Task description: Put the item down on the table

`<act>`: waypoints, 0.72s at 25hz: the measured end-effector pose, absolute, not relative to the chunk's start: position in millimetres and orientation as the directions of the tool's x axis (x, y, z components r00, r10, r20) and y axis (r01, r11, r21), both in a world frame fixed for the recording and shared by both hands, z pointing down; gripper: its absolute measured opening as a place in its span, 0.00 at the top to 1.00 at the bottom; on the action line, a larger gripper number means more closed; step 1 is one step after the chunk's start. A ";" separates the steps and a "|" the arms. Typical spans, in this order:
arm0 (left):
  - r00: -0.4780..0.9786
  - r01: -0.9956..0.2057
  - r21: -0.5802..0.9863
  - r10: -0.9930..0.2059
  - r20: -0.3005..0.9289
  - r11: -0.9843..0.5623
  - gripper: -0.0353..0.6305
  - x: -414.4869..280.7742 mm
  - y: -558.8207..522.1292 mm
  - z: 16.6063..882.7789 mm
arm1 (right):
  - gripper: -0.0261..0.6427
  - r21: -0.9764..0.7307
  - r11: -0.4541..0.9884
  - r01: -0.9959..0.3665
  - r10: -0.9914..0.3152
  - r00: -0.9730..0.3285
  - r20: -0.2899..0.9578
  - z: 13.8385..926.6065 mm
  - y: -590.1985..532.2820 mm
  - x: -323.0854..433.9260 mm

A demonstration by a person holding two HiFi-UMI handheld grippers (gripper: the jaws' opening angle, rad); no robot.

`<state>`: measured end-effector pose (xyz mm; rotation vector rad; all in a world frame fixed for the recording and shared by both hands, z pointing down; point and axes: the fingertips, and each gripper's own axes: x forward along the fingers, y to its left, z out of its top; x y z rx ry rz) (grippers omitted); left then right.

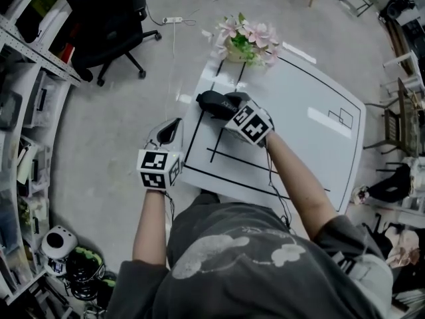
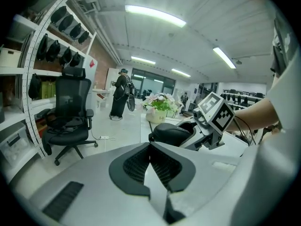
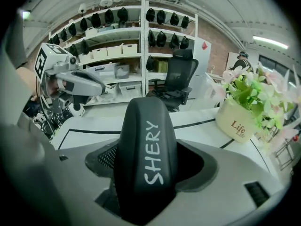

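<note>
A black oblong case (image 1: 211, 102) with "SHERY" in white letters (image 3: 146, 154) sticks out from between my right gripper's jaws, which are shut on its sides. My right gripper (image 1: 222, 106) holds it over the far left part of the white table (image 1: 305, 118), inside the black taped lines. Whether the case touches the tabletop cannot be told. My left gripper (image 1: 170, 130) hovers beside the table's left edge, over the floor, its jaws (image 2: 153, 166) shut with nothing between them. In the left gripper view the case (image 2: 171, 133) shows just ahead, to the right.
A pot of pink flowers (image 1: 244, 42) stands at the table's far corner, close beyond the case. A black office chair (image 1: 113, 25) and shelving (image 1: 26, 111) fill the left side. Chairs and clutter (image 1: 398, 131) line the right. A person (image 2: 121, 94) stands far off.
</note>
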<state>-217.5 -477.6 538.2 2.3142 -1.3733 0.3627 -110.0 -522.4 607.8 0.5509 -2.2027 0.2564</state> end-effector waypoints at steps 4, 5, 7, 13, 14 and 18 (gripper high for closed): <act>0.475 -0.880 0.227 -0.766 0.434 -0.417 0.94 -219.4 -482.5 543.7 | 0.45 0.000 0.905 -0.426 -0.258 -0.547 0.796 614.5 -523.5 -117.7; 0.476 -0.880 0.228 -0.764 0.436 -0.418 0.94 -218.8 -482.8 544.7 | 0.45 0.001 0.909 -0.417 -0.250 -0.542 0.803 616.2 -522.7 -118.9; 0.479 -0.878 0.228 -0.760 0.439 -0.421 0.94 -217.6 -483.1 545.8 | 0.45 0.004 0.911 -0.411 -0.244 -0.534 0.809 617.8 -521.9 -120.3; 0.487 -0.873 0.228 -0.750 0.448 -0.431 0.94 -215.1 -482.2 546.5 | 0.43 -0.011 0.891 -0.454 -0.262 -0.535 0.803 617.2 -524.4 -123.4; 0.488 -0.872 0.228 -0.750 0.447 -0.432 0.94 -213.6 -481.8 545.8 | 0.42 -0.012 0.893 -0.450 -0.258 -0.535 0.804 617.5 -522.8 -123.6; 0.500 -0.866 0.228 -0.746 0.440 -0.446 0.94 -203.7 -478.7 541.2 | 0.38 -0.002 0.895 -0.446 -0.268 -0.542 0.797 614.8 -520.2 -121.7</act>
